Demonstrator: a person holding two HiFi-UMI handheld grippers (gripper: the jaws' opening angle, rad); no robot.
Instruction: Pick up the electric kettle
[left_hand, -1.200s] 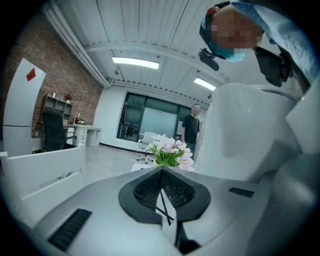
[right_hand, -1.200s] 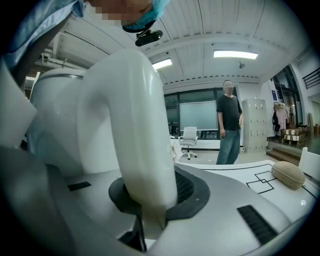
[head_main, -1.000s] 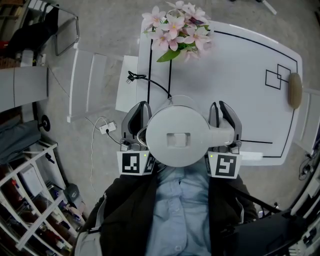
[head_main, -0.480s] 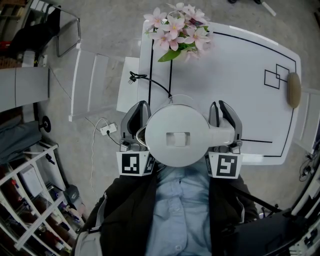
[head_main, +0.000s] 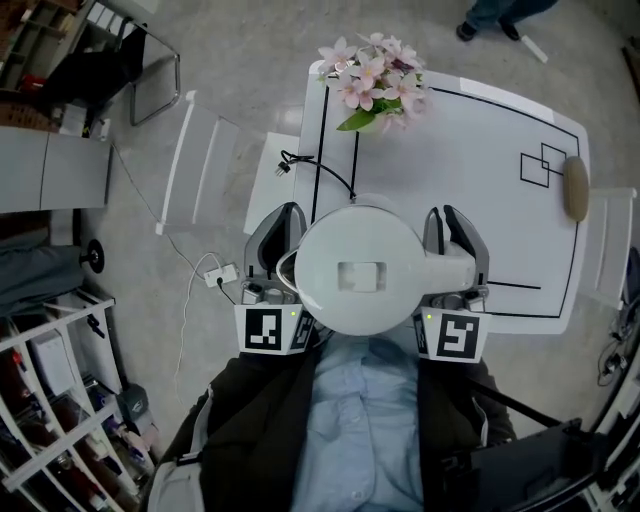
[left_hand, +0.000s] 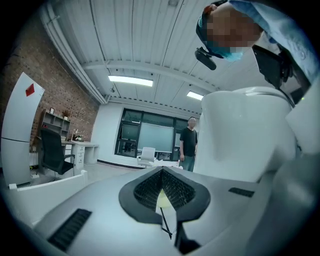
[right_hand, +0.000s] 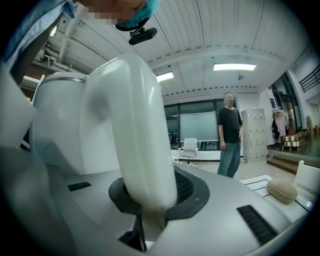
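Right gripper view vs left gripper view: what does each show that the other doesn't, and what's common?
Only the right gripper view: the curved handle of the white electric kettle clamped between the right gripper's fingers, and a tan oval pad. Only the left gripper view: the left gripper with fingers together on nothing, a red brick wall, a black office chair. Both: the kettle's white body beside the fingers, a standing person in a dark T-shirt, the white panelled ceiling.
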